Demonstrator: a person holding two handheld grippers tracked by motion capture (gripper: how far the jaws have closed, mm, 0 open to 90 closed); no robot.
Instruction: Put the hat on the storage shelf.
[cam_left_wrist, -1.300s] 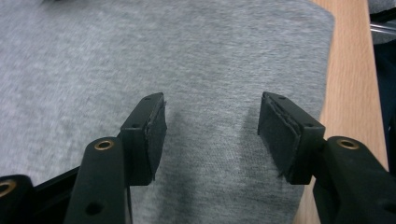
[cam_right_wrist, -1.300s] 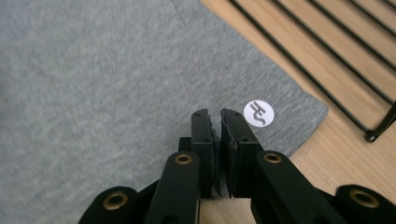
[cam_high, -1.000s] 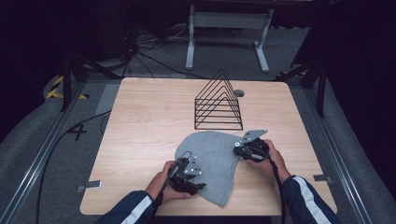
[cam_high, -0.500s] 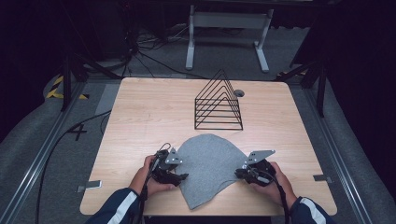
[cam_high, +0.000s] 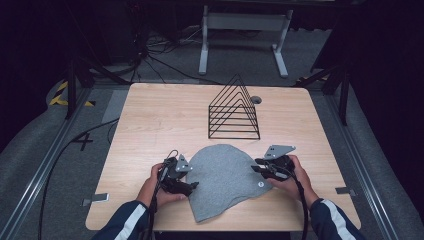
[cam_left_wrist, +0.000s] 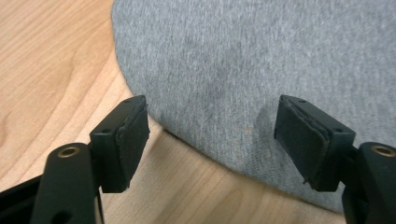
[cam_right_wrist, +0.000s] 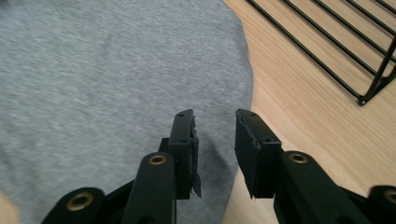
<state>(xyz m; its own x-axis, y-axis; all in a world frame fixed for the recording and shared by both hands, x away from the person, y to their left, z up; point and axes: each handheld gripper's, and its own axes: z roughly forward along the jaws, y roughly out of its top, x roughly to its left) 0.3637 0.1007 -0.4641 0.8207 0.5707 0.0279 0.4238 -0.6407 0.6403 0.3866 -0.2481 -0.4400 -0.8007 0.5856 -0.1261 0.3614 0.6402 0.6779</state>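
A grey knit beanie lies flat on the near half of the wooden table, its rounded crown toward the far side and its straight hem toward the near edge, with a small round tag near its right border. The left gripper sits at the beanie's left edge, held by the person's left hand; in the left gripper view its jaws are spread wide, the left pad over bare wood and the right pad over the grey fabric, with the curved edge of the beanie running between them, nothing clasped. The right gripper rests at the beanie's right edge in the right hand; in the right gripper view its jaws stand parted by a narrow gap above the fabric's border, gripping nothing. Farther off, past the beanie and apart from it, a black wire rack with a triangular profile stands upright on the table, and a small round grommet is set into the tabletop just behind it.
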